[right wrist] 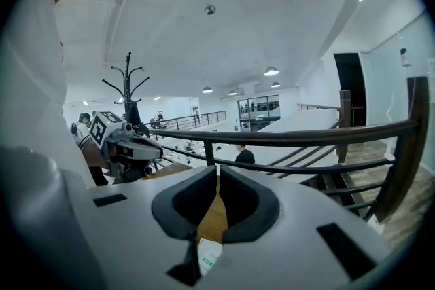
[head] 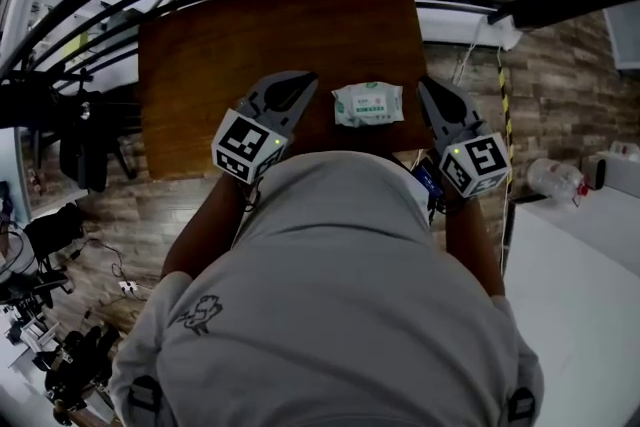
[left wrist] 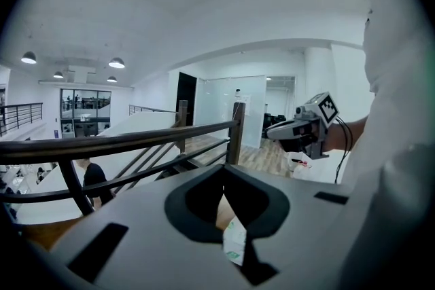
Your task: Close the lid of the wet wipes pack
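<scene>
Head view: left hand-held gripper (head: 308, 85), right hand-held gripper (head: 427, 90), jaws together, flank seemingly closed wipes pack (head: 367, 103).

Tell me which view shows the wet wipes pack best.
Head view: the whole wet wipes pack lies on the table, seen from above. Each gripper view catches only a sliver of it past its jaws.

Our light grey short-sleeved shirt (head: 330, 305), small dark emblem (head: 200, 313) at eight o'clock, our left gripper (head: 302, 89) and right gripper (head: 430, 91) pale grey with black jaw linings, black-and-white left marker cube (head: 248, 147) and right marker cube (head: 478, 165), each with a green light.
</scene>
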